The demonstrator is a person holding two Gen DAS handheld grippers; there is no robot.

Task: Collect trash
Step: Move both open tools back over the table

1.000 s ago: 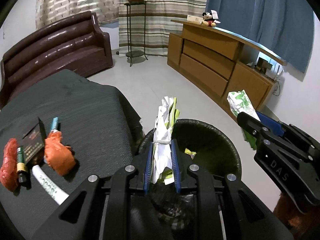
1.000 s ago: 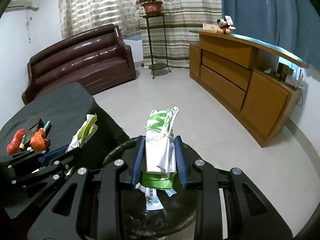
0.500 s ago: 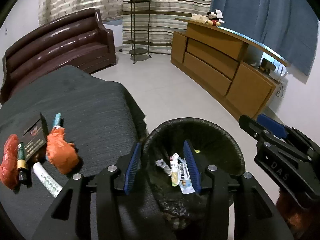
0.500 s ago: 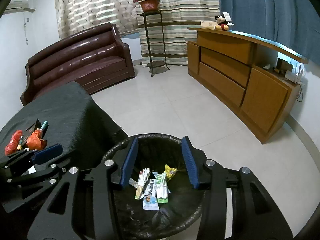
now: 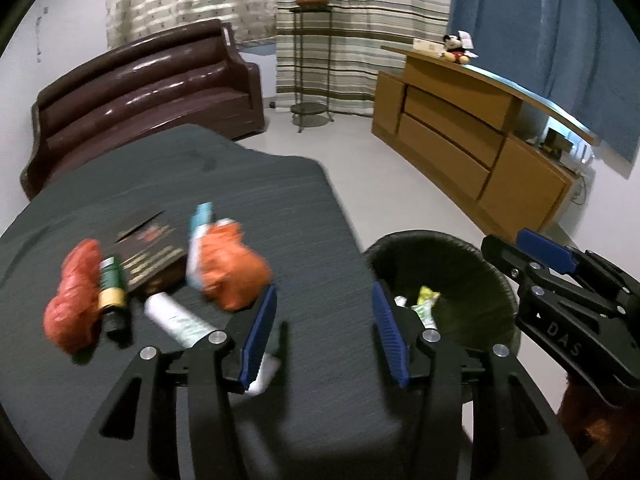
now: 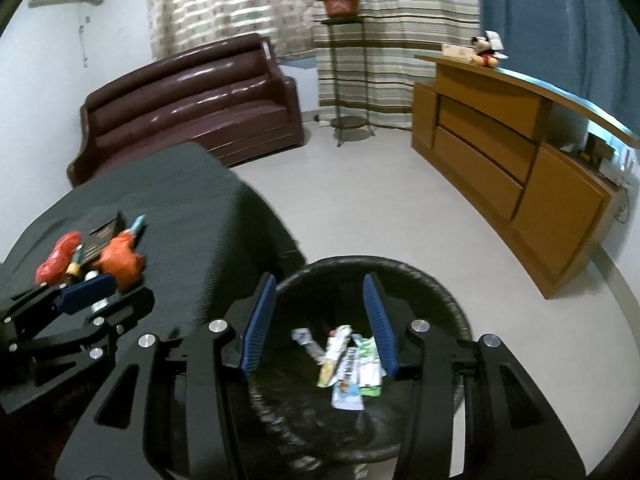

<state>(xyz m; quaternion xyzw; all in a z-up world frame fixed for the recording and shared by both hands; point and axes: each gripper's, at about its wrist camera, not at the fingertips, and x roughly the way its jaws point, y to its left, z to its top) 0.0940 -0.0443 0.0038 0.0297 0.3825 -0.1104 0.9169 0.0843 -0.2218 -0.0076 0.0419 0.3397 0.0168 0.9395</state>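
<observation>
My left gripper [image 5: 324, 292] hangs over the dark-clothed table [image 5: 256, 184], its jaws opening with nothing between them. Just left of it lie an orange crumpled bag [image 5: 232, 268], a white tube [image 5: 180, 322], a blue-white tube [image 5: 198, 240], a dark booklet [image 5: 148, 252], a green-yellow stick [image 5: 112, 288] and a second orange bag [image 5: 74, 304]. My right gripper [image 6: 319, 280] is open and empty above the black bin [image 6: 420, 276]. Several wrappers [image 6: 348, 364] lie inside the bin, which stands at the table's right edge.
A brown sofa [image 6: 192, 96] stands behind the table. A metal plant stand [image 6: 344, 80] is at the striped curtain, and a long wooden sideboard [image 6: 500, 152] runs along the right. Pale floor [image 6: 380, 208] lies between them.
Both grippers opened and the green-white wrappers they held dropped into the bin. The left gripper swung left from over the bin to over the table; the right shifted slightly left.
</observation>
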